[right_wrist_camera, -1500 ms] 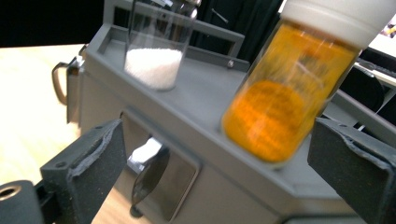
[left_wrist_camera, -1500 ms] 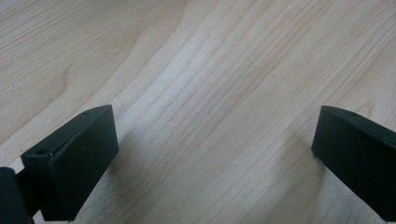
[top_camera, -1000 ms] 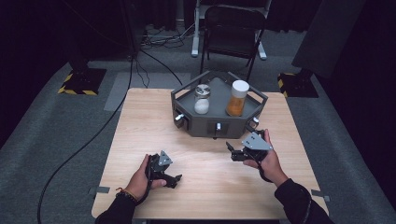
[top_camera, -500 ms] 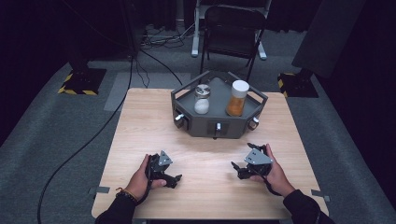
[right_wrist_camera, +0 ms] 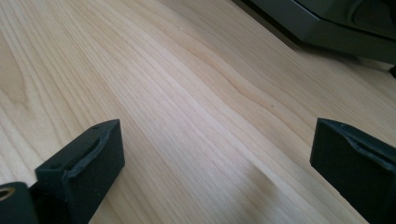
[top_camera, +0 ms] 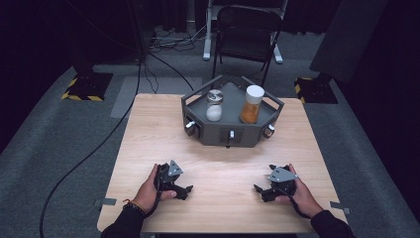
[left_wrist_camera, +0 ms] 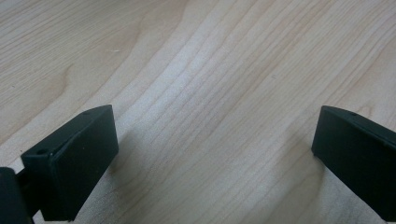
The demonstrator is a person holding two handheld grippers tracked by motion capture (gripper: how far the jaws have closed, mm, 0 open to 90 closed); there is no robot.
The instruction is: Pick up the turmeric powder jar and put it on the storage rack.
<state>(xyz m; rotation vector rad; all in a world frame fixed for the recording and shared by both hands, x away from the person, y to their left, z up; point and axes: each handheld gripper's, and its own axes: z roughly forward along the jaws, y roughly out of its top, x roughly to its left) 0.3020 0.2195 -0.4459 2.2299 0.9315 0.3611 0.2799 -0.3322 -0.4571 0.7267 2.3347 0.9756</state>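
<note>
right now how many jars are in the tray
2: a short jar with white contents at the tray's left, and a taller orange jar with a white lid at its right. None looks hidden.

grey tray [right_wrist_camera: 327, 23] cut off at top edge, jar contents [top_camera: 214, 113] unclear

Left gripper [top_camera: 184, 190]: black body, grey three-cornered plate on top. Right gripper [top_camera: 262, 191]: same build, same grey plate. Jaws in both gripper views: matte black blocks, a small round hole near each upper corner; the right pair carries a shallow groove along its inner face. Dark sleeves on both forearms. Left wrist: thin band, possibly orange and dark.
</note>
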